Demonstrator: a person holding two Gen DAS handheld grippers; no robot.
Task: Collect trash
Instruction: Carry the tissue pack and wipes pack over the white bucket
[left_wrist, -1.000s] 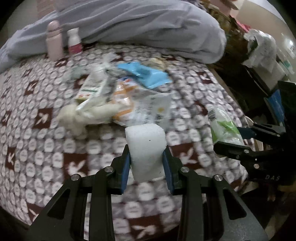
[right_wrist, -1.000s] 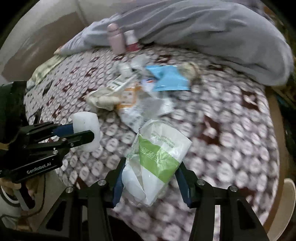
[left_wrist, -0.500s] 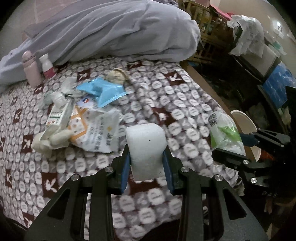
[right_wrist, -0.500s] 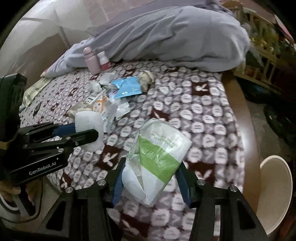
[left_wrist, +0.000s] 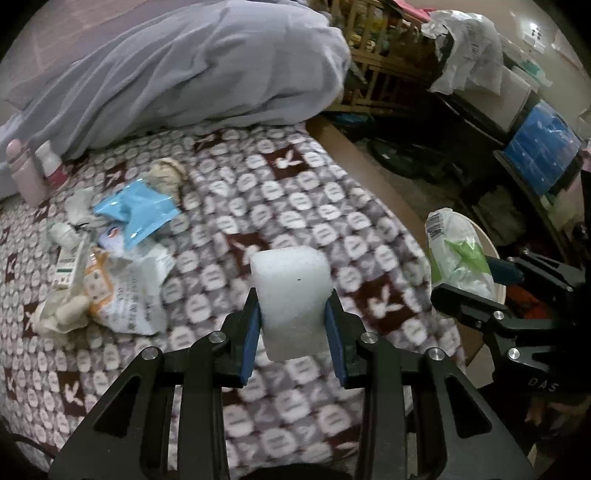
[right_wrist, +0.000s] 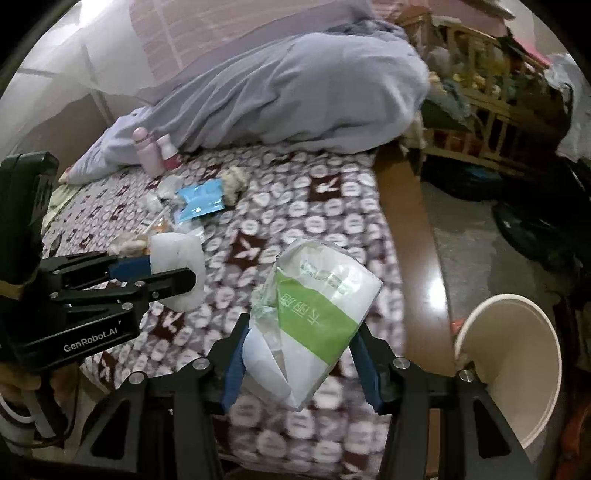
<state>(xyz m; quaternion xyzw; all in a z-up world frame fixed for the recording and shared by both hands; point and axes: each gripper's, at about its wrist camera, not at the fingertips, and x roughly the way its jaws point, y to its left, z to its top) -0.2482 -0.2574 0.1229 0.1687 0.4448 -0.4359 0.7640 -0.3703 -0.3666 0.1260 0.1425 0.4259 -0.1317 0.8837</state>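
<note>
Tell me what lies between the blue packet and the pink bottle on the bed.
In the left wrist view, a crumpled whitish wrapper lies on the patterned blanket between the blue packet and the pink bottle.

You can read "GenRobot.AI" in white letters on the black body of the left gripper, seen in your right wrist view just left of the green-and-white packet. That packet carries white Chinese characters across its green band and a line of small green print on the white part above the band, both too blurred and tilted to make out. In your left wrist view, the letters "DAS" stand on the black body of the right gripper, and a barcode sits at the packet's top end, its digits unreadable. Print on the wrappers lying on the bedspread, left of the packet, is too small to read.
</note>
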